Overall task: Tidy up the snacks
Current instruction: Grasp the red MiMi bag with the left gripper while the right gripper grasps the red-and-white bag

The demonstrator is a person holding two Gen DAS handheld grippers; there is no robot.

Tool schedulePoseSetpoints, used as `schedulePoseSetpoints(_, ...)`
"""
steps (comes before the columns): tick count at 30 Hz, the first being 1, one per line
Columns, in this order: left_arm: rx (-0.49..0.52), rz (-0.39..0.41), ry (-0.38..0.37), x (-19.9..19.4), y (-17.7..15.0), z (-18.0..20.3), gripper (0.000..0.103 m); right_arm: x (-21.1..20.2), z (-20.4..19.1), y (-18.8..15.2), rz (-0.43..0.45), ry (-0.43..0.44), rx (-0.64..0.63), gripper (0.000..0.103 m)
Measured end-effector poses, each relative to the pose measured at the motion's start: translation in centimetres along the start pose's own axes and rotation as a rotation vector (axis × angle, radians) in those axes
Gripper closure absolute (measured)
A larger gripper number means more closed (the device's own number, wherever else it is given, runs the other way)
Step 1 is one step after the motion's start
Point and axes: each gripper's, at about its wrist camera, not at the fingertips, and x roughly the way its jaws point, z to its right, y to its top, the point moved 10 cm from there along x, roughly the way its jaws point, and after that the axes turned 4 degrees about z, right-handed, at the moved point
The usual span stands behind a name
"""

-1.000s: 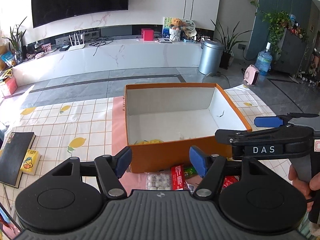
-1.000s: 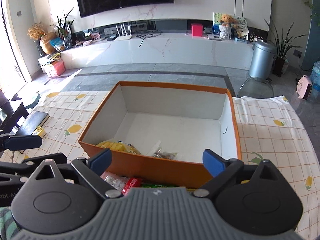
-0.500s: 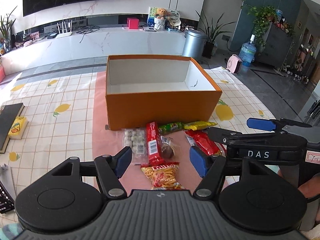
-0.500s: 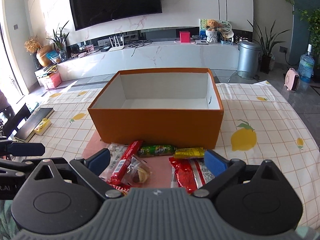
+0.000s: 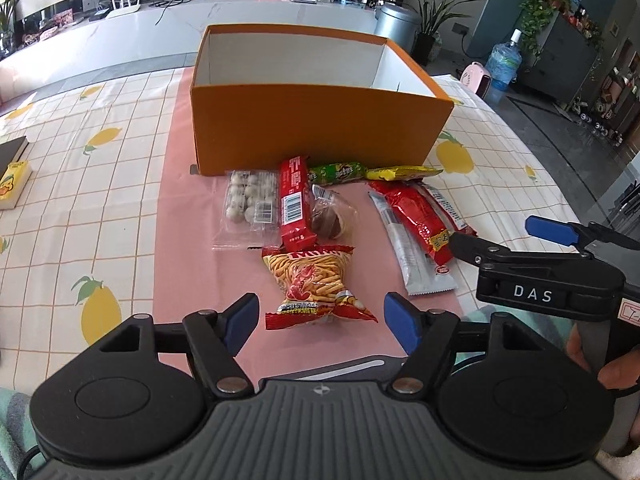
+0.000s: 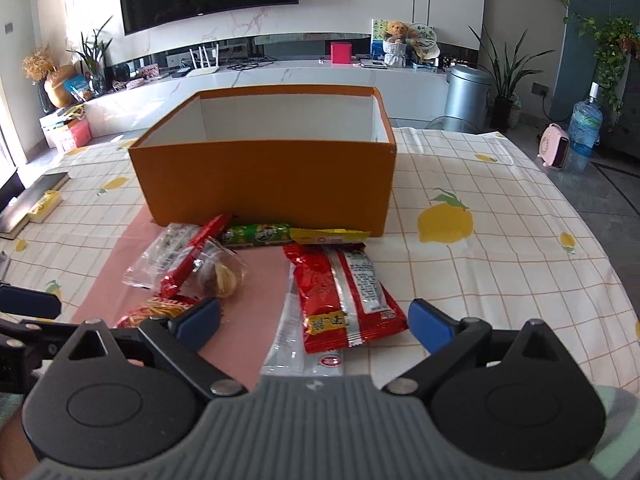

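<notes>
An orange cardboard box (image 5: pixel 320 128) stands open-topped on a pink mat; its floor is hidden behind the front wall. Snacks lie in front of it: a clear pack of white balls (image 5: pixel 250 204), a red bar (image 5: pixel 294 204), a green pack (image 5: pixel 336 172), a yellow pack (image 5: pixel 404 172), a red packet (image 6: pixel 340 296) and a fries-stick bag (image 5: pixel 316 280). My left gripper (image 5: pixel 320 320) hangs low over the fries-stick bag. Its jaws are opening, with the bag's near end between the fingertips but not pressed. My right gripper (image 6: pixel 316 320) stands open astride the red packet's near end.
A lemon-print tablecloth (image 5: pixel 100 208) covers the table, with the pink mat (image 5: pixel 188 240) under the snacks. A black book (image 5: pixel 12 148) and a small yellow box (image 5: pixel 14 184) lie at the far left. The table's rounded edge runs along the right (image 6: pixel 600 264).
Both grippers have drawn back from above the box and sunk toward the snacks in front of it. The box's floor has dropped out of sight. The left jaws stand slightly wider.
</notes>
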Motion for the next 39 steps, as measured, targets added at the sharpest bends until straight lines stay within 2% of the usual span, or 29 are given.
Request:
schedulePoseSetpoints(2, -0.017, -0.012, 0.003, 0.6, -0.2, -0.3, 0.017, 0.7, 0.6, -0.4, -0.015, -0.026, -0.002, 0.006)
schedulePoseSetpoints(11, -0.049, -0.096, 0.009, 3.8, -1.1, -0.8, 0.015, 3.4, 0.5, -1.4, -0.08, -0.007, 0.007, 0.006)
schedulePoseSetpoints(19, -0.096, -0.135, -0.026, 5.9, -1.5, -1.0, 0.015, 4.8, 0.1, -2.0, -0.117, 0.017, 0.024, 0.006)
schedulePoseSetpoints(22, -0.098, -0.144, -0.045, 6.4, -1.5, -0.7, 0.019, 5.0, 0.1, -2.1, -0.124, 0.027, 0.04, 0.006)
schedulePoseSetpoints(27, -0.103, -0.149, -0.084, 6.9, -1.4, -0.1, 0.033, 5.4, 0.1, -2.3, -0.137, 0.038, 0.056, 0.006)
schedulePoseSetpoints(34, -0.1, -0.15, -0.095, 7.5, -1.6, 0.3, 0.039, 5.9, -0.3, -2.5, -0.148, 0.056, 0.047, 0.009)
schedulePoseSetpoints(39, -0.101, -0.135, -0.107, 7.3, -1.6, 0.3, 0.048, 6.0, -0.3, -2.6, -0.153, 0.061, 0.053, 0.013)
